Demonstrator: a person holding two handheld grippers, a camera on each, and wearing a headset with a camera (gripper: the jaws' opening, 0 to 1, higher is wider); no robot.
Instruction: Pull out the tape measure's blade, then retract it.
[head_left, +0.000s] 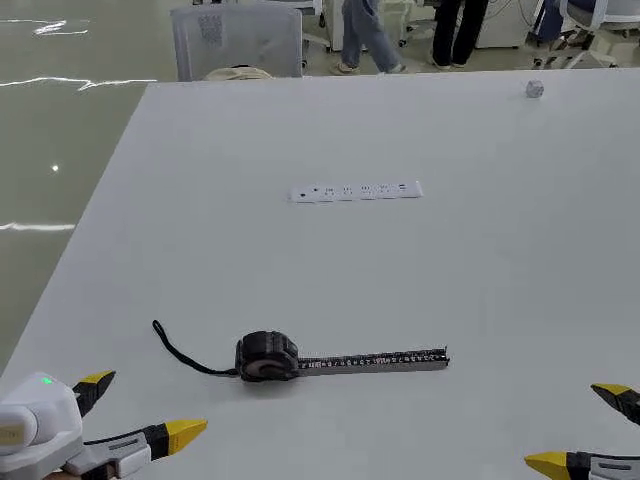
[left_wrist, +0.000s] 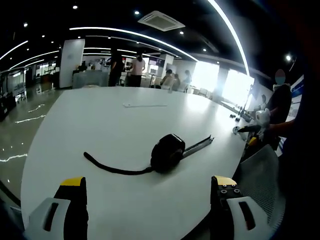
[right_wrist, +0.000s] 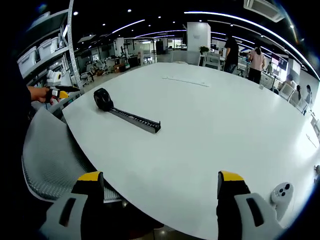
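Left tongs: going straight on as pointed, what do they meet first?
Probably the tape measure's black case, nearly centred between the open left tongs; its strap lies just nearer, left of centre. Depth unclear.

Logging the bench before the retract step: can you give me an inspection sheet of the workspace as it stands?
Surface: white table.
Job's things: tape measure near the front edge, blade pulled out to the right along the table, black strap trailing left.
Clutter: power strip mid-table; small grey object at the far right.
Grippers: left gripper and right gripper both open, fingers apart, holding nothing, short of the tape measure.
Cables: nothing seen.
Surroundings: mesh chair at the far edge; people standing beyond.
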